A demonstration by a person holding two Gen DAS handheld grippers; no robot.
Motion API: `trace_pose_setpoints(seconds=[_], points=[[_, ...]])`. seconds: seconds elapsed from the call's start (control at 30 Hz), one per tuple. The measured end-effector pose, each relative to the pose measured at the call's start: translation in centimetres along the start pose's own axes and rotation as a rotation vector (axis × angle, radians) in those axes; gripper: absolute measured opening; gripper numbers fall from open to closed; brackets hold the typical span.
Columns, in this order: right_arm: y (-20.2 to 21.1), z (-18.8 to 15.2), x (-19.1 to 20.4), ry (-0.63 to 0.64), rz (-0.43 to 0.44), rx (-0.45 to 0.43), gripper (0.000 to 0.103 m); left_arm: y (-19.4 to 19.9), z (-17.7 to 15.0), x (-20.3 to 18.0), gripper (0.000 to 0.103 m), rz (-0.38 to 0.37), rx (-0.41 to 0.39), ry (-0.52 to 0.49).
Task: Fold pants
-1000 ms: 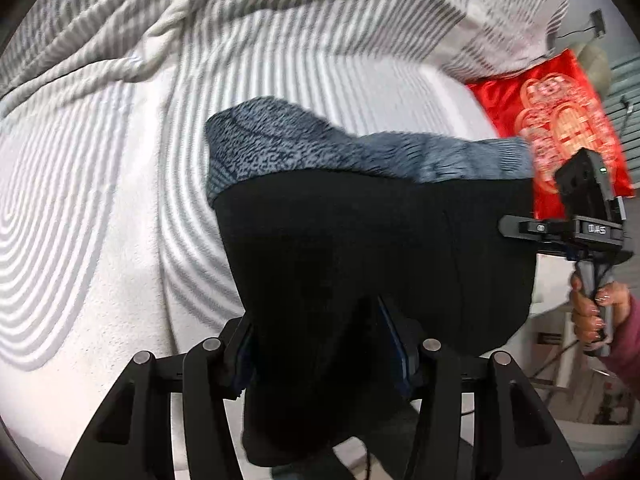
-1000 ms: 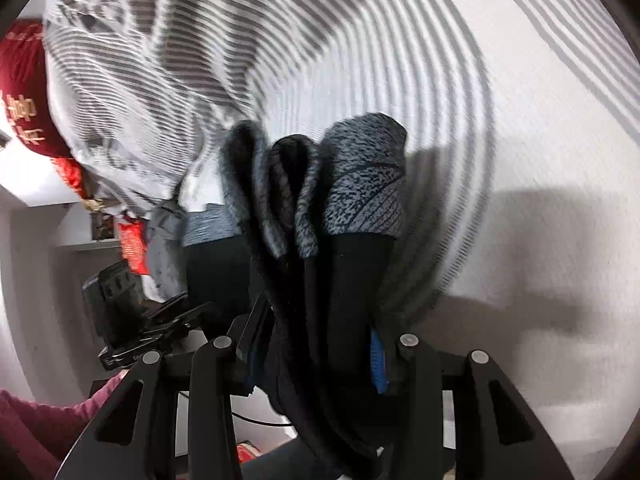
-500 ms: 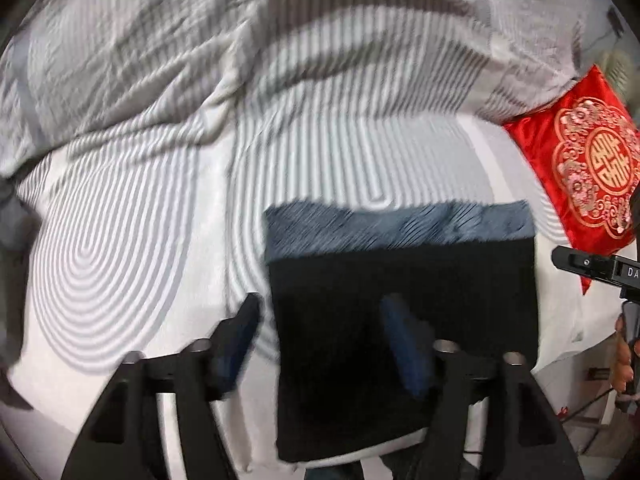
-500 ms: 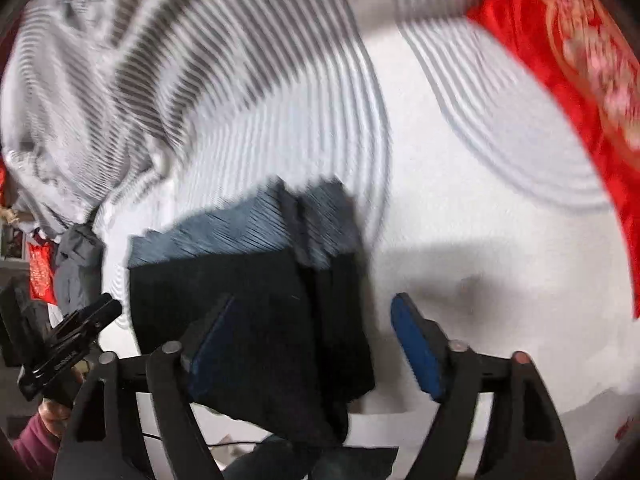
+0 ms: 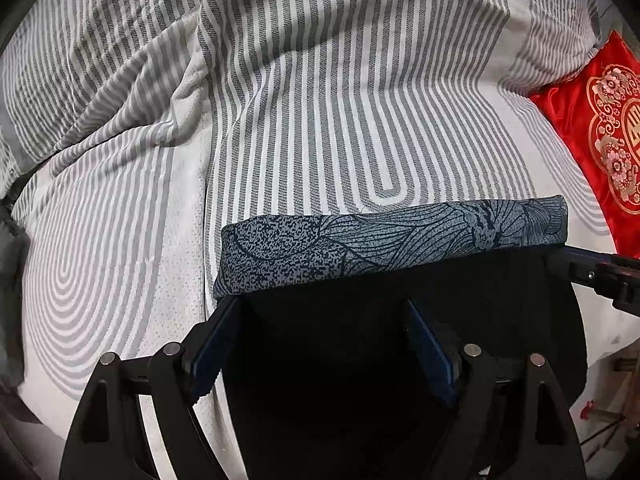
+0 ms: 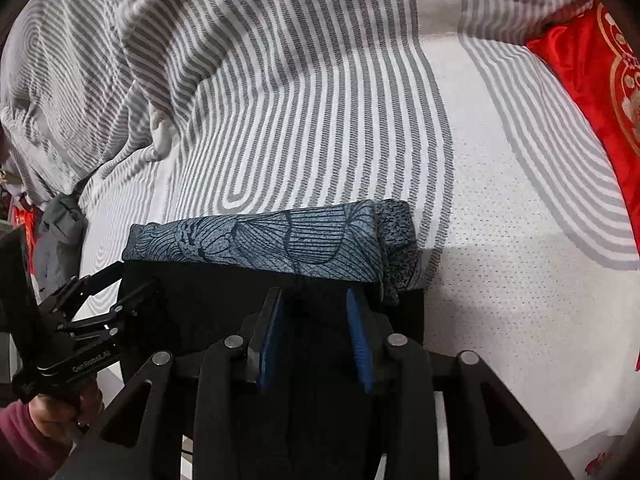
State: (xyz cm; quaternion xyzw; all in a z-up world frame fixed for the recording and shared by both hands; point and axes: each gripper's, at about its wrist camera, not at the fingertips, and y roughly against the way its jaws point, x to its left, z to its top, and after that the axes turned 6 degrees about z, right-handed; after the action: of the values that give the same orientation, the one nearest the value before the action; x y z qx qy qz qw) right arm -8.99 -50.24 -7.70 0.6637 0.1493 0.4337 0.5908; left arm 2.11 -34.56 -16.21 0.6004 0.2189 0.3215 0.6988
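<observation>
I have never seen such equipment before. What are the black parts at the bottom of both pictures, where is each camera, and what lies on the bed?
There is no robot here. A person holds a two-finger claw in each hand, and a fisheye camera on each one looks forward along its fingers. One picture comes from the left claw, the other from the right claw. Both are open and hold nothing. Between them lie the folded pants: black cloth with a blue-grey patterned band along the far edge. They rest on a bedsheet with grey and white stripes. A red cushion with gold decoration lies to the right.
</observation>
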Motion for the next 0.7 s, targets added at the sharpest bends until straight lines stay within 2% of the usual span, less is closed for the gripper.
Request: trace_pose_setpoints(seconds=[0.03,0.1,0.17,0.27,0.53,0.7], points=[[0.2,-0.1,0.2,-0.006,0.005,0.009,0.041,0.4,0.2,0.1,0.083,0.005,0.009,0.000],[0.8,-0.5,0.9,-0.005,-0.010,0.016,0.058,1.3,0.4,0.2,0.083,0.002,0.020,0.002],[1.6,-1.2,1.5,-0.001,-0.031,0.014,0.067,2.1,0.0,0.4,0.083,0.002,0.025,0.005],[2.5,-2.6,2.2,-0.019,-0.039,0.028,0.075,3.4,-0.9,0.6,0.083,0.004,0.038,0.005],[3.6,-6.9,4.3,-0.058,-0.076,0.077,0.080,5.2,-3.8,0.5,0.083,0.002,0.113,-0.012],[4.0,-8.1,5.2,-0.073,-0.093,0.087,0.081,6.6,-5.2,0.4,0.083,-0.010,0.125,-0.039]])
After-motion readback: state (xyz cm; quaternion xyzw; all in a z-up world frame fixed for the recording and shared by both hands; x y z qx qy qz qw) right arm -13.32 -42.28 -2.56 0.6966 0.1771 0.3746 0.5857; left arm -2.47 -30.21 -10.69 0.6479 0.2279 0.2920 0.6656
